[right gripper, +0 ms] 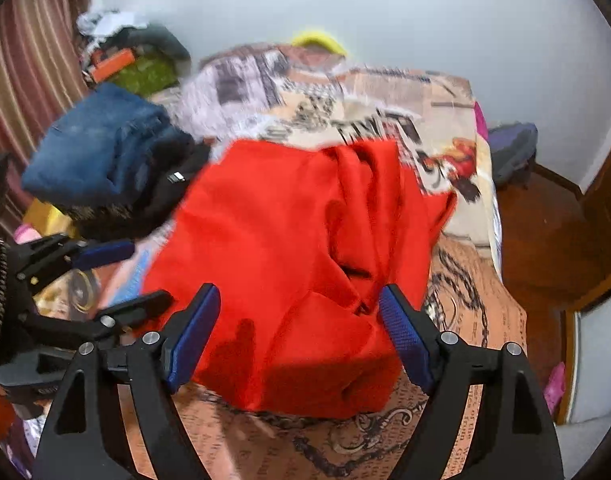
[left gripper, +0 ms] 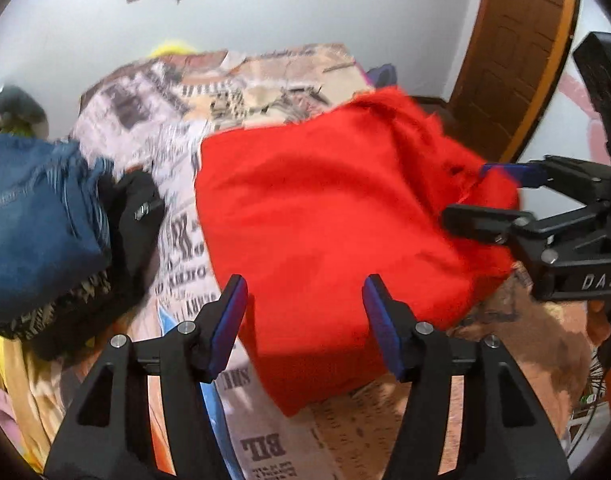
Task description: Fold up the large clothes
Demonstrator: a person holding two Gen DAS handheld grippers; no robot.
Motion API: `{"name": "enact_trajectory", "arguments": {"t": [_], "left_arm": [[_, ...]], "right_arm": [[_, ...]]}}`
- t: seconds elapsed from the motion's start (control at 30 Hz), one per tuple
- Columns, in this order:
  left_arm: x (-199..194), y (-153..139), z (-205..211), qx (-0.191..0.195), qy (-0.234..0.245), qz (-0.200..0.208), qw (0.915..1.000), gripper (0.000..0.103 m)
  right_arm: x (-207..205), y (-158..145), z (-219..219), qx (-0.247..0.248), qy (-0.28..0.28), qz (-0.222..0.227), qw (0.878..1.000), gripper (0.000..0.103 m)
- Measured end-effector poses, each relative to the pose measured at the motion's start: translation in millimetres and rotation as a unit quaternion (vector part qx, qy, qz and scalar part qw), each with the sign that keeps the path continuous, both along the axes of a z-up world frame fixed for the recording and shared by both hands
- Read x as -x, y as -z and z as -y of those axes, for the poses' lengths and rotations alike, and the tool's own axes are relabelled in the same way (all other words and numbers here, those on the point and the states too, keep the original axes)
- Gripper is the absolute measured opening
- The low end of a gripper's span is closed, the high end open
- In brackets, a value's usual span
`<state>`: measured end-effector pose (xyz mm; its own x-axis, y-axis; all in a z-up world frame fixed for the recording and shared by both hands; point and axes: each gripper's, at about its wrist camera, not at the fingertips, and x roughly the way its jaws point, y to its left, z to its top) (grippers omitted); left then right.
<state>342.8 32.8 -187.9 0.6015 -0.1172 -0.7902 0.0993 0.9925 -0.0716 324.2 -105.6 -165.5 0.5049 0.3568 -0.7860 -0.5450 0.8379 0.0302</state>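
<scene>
The newspaper-print bedspread [left gripper: 177, 128] in cream, grey and orange fills the scene, stretching away ahead of both sets of jaws to the pale wall. On it, right in front of both tools, lies the bright red cloth garment [left gripper: 325, 208], a broad bunched slab with deep creases on its right side in the right wrist view [right gripper: 289, 240]. Its near edge sits just beyond the fingertips of each tool, and its shadowed near hem lies between the two blue pads in both views.

Left of the jaws, a folded blue denim piece [left gripper: 33, 216] tops a stack, with a black garment [left gripper: 139, 216] tucked against it and touching the red cloth's left edge area; the same stack shows at upper left from the right wrist [right gripper: 101, 152].

The left gripper [left gripper: 304, 316] points forward and slightly down over the red cloth's near corner, jaws spread wide, nothing between them. The right gripper [right gripper: 299, 330] is posed the same way, level with the bed, jaws wide apart and empty, over the near hem. In the left wrist view the right tool [left gripper: 481, 192] comes in from the right side, its fingers against the red cloth's right edge; whether they touch the fabric is unclear.
</scene>
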Motion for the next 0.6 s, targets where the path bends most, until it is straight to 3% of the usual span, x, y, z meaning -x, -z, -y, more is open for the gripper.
{"name": "enact_trajectory", "arguments": {"t": [0.17, 0.37, 0.6], "left_arm": [[4, 22, -1, 0.011, -0.001, -0.002, 0.9999, 0.067], [11, 24, 8, -0.011, 0.005, 0.007, 0.9999, 0.071], [4, -5, 0, -0.028, -0.001, 0.025, 0.9993, 0.071]], "right_arm": [[-2, 21, 42, 0.021, 0.03, -0.018, 0.999, 0.079], [-6, 31, 77, -0.037, 0.058, -0.083, 0.994, 0.079], [-11, -11, 52, -0.054, 0.032, -0.035, 0.997, 0.081]]}}
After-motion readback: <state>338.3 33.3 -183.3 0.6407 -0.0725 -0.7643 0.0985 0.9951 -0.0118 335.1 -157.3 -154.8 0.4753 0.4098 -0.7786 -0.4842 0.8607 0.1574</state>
